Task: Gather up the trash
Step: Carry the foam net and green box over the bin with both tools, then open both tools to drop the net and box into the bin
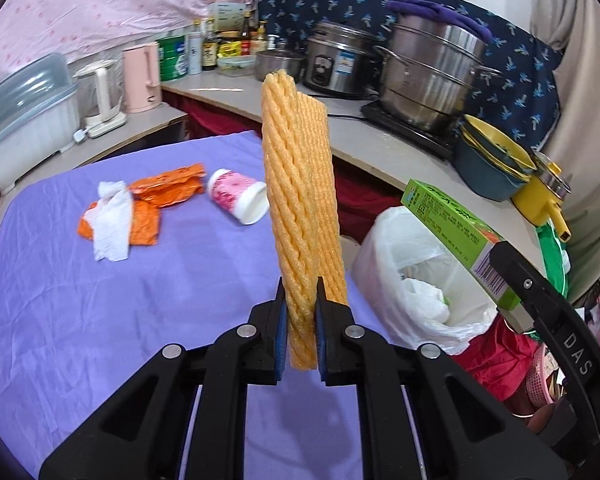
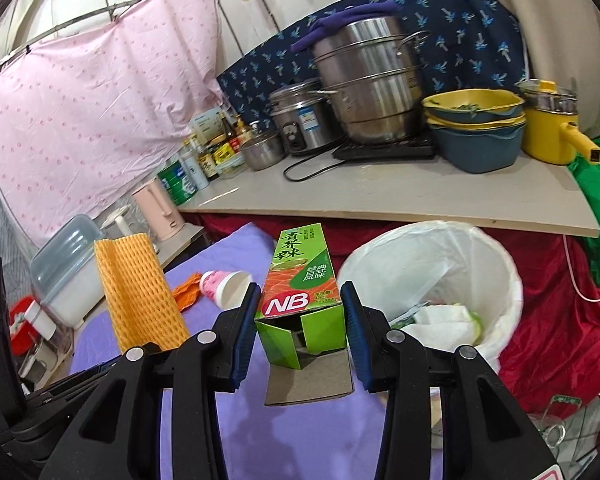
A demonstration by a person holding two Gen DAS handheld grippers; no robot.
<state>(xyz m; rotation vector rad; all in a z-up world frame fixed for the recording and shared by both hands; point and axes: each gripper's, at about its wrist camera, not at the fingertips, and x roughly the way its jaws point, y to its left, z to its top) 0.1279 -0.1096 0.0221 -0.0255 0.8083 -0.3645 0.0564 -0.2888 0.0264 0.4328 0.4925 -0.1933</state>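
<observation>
My left gripper [image 1: 301, 304] is shut on an orange foam fruit net [image 1: 300, 200] and holds it upright above the purple table cloth [image 1: 100, 320]; the net also shows in the right wrist view [image 2: 138, 300]. My right gripper [image 2: 300, 308] is shut on a green cardboard box [image 2: 300, 288], held just left of the white-lined trash bin [image 2: 436, 276]. The box [image 1: 456, 236] and the bin [image 1: 412, 280] also show in the left wrist view. On the cloth lie an orange wrapper [image 1: 164, 196], a white tissue [image 1: 112, 224] and a pink-patterned cup [image 1: 240, 196] on its side.
A counter [image 2: 380, 200] behind the table holds a steel steamer pot [image 2: 364, 84], a rice cooker [image 2: 300, 120], stacked bowls [image 2: 476, 128], a yellow pot [image 2: 552, 128] and bottles. A pink kettle [image 1: 142, 76] and a plastic container [image 1: 24, 120] stand at the left.
</observation>
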